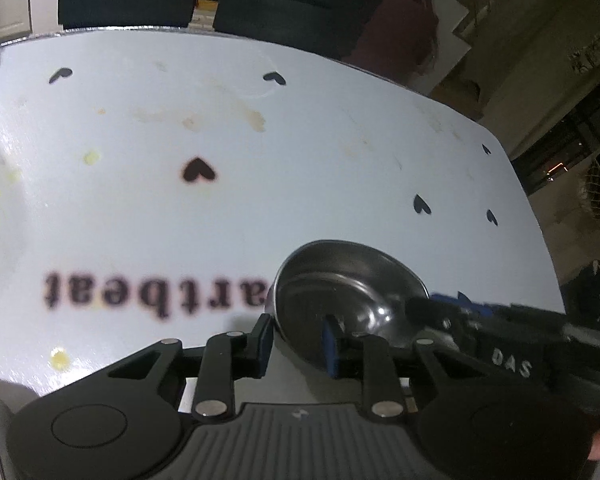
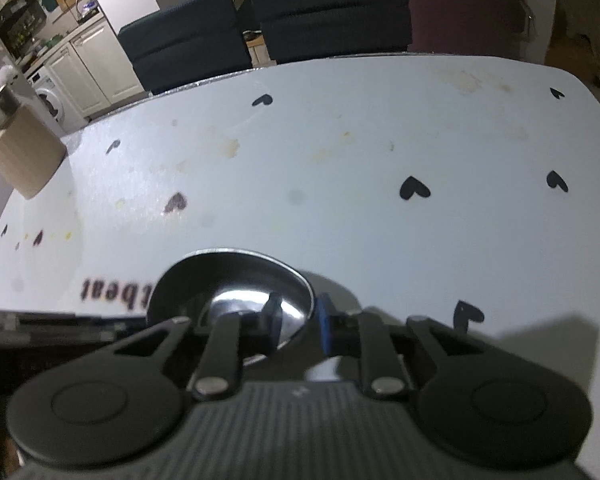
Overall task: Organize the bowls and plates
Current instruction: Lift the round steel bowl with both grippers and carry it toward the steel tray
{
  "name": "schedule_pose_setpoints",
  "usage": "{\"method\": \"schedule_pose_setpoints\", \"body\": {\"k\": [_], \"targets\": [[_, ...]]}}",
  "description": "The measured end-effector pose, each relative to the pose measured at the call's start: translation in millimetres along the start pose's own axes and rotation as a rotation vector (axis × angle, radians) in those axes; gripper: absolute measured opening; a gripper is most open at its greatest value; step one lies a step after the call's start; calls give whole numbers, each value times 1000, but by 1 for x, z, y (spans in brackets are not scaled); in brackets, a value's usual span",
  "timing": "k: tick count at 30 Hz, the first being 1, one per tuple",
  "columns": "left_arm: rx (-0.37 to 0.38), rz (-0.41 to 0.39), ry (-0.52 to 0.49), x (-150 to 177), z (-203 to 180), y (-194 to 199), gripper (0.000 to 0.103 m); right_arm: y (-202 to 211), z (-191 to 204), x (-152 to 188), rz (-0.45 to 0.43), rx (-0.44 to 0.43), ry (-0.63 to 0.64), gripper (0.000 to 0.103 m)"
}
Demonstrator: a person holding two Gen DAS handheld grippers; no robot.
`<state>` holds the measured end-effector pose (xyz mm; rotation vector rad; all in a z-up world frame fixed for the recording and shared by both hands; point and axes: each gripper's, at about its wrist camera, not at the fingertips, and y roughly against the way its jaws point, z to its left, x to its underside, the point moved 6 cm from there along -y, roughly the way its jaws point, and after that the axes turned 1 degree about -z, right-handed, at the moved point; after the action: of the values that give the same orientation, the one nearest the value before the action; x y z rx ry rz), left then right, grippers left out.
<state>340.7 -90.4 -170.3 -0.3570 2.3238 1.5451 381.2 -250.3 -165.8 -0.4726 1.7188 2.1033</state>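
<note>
Steel, shiny and shallow, the bowl (image 1: 352, 300) is at the near edge of a white table (image 1: 300, 140), just to the right of dark lettering printed upside down on the tabletop; whether it rests on the surface or is slightly lifted cannot be told. The left gripper (image 1: 298, 344) straddles the bowl's near-left rim, with one finger against the outer wall and the other inside the bowl. Its jaws stand narrow and look clamped on that rim. The right gripper (image 2: 300, 320) straddles the opposite side, one finger down inside the bowl and the blue-padded one just outside the rim. Whether its pads actually press on the wall cannot be told from either view. In the left wrist view the right gripper's black body reaches in from the right to the bowl's far-right rim, so both tools meet at the same bowl. Small black hearts (image 2: 414, 190) are scattered over the tabletop, along with yellowish and brown stains (image 1: 256, 120). Beyond the far edge of the table stand two dark padded chairs (image 2: 328, 8) and a maroon one (image 2: 464, 4). A pale wooden box (image 2: 24, 152) sits at the table's left corner. Farther back on the left are cream kitchen cupboards (image 2: 96, 64) and a washing machine (image 2: 52, 98).
</note>
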Motion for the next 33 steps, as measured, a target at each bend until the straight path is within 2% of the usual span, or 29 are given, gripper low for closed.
{"method": "schedule_pose_setpoints", "body": {"k": [7, 9, 11, 17, 25, 33], "targets": [[-19, -12, -37, -1, -1, -2, 27, 0, 3, 8, 29, 4, 34, 19], [-34, -15, -49, -1, -1, -4, 23, -2, 3, 10, 32, 6, 41, 19], [-57, -14, -63, -1, 0, -5, 14, -2, 5, 11, 26, 10, 53, 19], [-72, -41, -83, -4, 1, 2, 9, 4, 7, 7, -7, 10, 59, 12], [-72, -158, -97, -12, 2, 42, 9, 26, 15, 0, -80, -40, 43, 11], [-67, -262, -49, -7, 29, 101, 9, 56, 42, 1, -135, -134, 30, 11]]}}
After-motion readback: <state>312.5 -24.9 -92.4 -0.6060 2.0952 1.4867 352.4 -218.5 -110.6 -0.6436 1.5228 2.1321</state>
